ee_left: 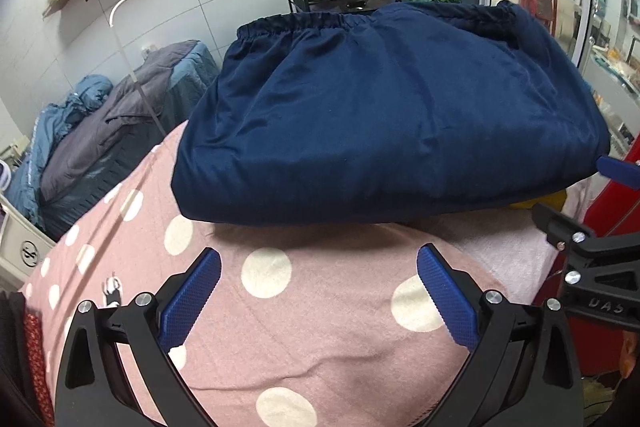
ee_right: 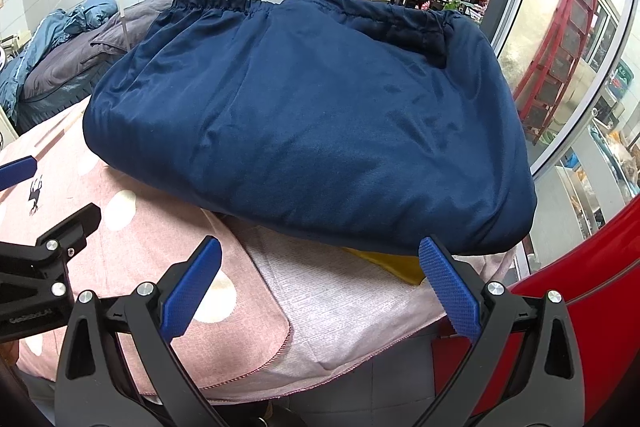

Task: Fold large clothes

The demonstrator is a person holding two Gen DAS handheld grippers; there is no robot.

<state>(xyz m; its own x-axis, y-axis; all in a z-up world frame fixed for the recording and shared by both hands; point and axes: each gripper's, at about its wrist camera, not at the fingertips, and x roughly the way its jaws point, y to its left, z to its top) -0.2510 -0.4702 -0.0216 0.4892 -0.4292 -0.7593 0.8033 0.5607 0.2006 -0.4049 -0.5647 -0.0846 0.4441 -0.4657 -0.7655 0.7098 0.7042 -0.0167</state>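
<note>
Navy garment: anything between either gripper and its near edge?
Nothing visible. Both the left gripper and right gripper are open and empty, with only bare pink blanket between them and the navy garment. A yellow item pokes out from under its right near corner.

Raised lettering reading "UAS" is seen on the black body of the right gripper (ee_left: 618, 175) in the left wrist view. Embossed lettering is present on the left gripper (ee_right: 18, 171) body in the right wrist view, but it cannot be read reliably.
</note>
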